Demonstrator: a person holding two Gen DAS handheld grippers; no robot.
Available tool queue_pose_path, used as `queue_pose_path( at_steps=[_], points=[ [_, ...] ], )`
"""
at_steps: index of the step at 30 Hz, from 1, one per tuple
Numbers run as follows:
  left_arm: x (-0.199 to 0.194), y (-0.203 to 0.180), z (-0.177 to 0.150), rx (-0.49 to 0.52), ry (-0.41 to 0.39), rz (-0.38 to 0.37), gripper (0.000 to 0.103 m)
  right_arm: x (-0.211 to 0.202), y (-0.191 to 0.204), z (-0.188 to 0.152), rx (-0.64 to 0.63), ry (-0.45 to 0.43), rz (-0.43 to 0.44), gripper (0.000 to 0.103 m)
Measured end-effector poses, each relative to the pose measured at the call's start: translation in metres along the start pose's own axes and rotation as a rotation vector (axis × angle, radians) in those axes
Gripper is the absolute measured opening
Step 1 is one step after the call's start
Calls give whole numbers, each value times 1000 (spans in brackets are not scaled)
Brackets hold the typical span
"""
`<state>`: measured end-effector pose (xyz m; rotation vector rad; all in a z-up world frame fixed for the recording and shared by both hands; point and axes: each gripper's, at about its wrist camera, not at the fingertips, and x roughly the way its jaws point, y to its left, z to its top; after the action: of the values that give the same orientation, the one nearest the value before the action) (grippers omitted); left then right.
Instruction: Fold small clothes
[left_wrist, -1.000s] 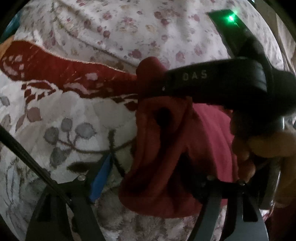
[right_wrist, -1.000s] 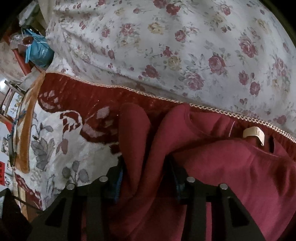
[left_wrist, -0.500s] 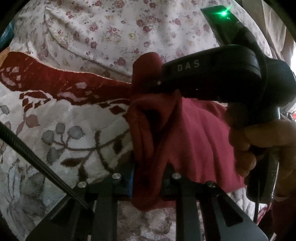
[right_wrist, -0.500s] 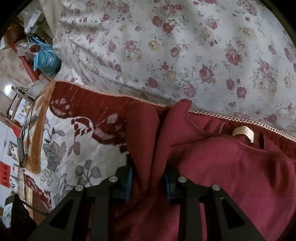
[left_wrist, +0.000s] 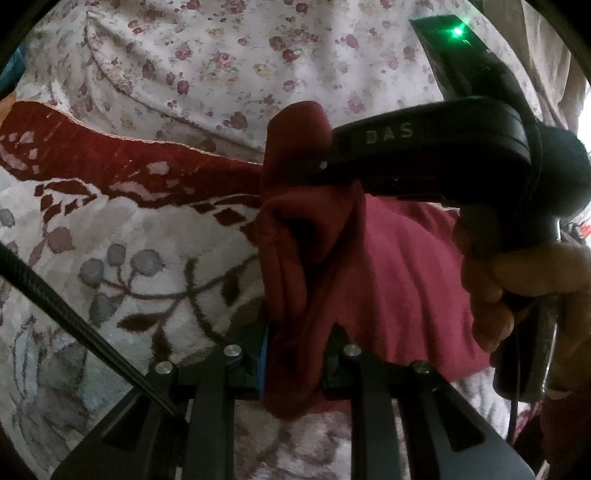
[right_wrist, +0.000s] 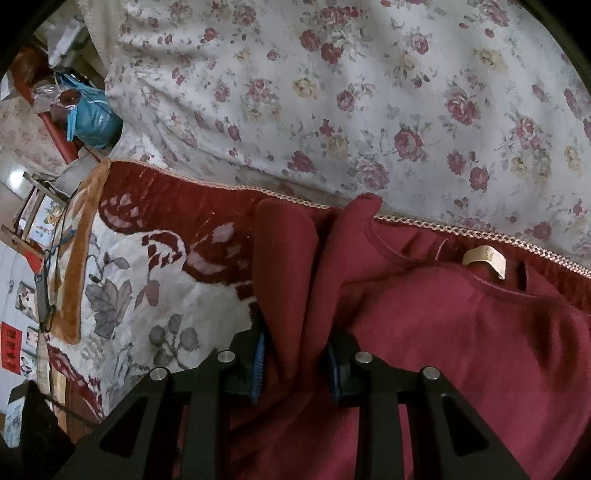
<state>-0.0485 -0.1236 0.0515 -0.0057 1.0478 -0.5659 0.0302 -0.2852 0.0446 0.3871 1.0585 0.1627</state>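
A dark red sweatshirt (right_wrist: 461, 332) lies on a patterned blanket (right_wrist: 147, 295), its beige neck label (right_wrist: 484, 258) showing. My right gripper (right_wrist: 295, 362) is shut on a bunched fold of the sweatshirt's left edge. My left gripper (left_wrist: 295, 362) is shut on a lower fold of the same red sweatshirt (left_wrist: 399, 280). In the left wrist view the right gripper's black body (left_wrist: 443, 155) crosses above, held by a hand (left_wrist: 517, 288), pinching the cloth's upper end.
A floral sheet (right_wrist: 369, 92) covers the far side behind the blanket (left_wrist: 129, 240). A blue bag (right_wrist: 92, 118) and clutter sit at the far left beyond the bed's edge. A black cable (left_wrist: 74, 325) runs across the lower left.
The left gripper closed from open onto the sweatshirt's fold. Both grippers have lifted the gathered edge a little, and the right gripper's jaws narrowed on the cloth.
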Motion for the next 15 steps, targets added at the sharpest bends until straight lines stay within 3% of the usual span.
queue_pose_path(
  at_steps=[9,15],
  points=[
    [-38,-62,12,88,-38,-115,16,-71,-21,1,4,-78,50,29],
    [-25,-141,14,213,-9,-165,16,-129,-68,-13,7,-113,-20,29]
  ],
)
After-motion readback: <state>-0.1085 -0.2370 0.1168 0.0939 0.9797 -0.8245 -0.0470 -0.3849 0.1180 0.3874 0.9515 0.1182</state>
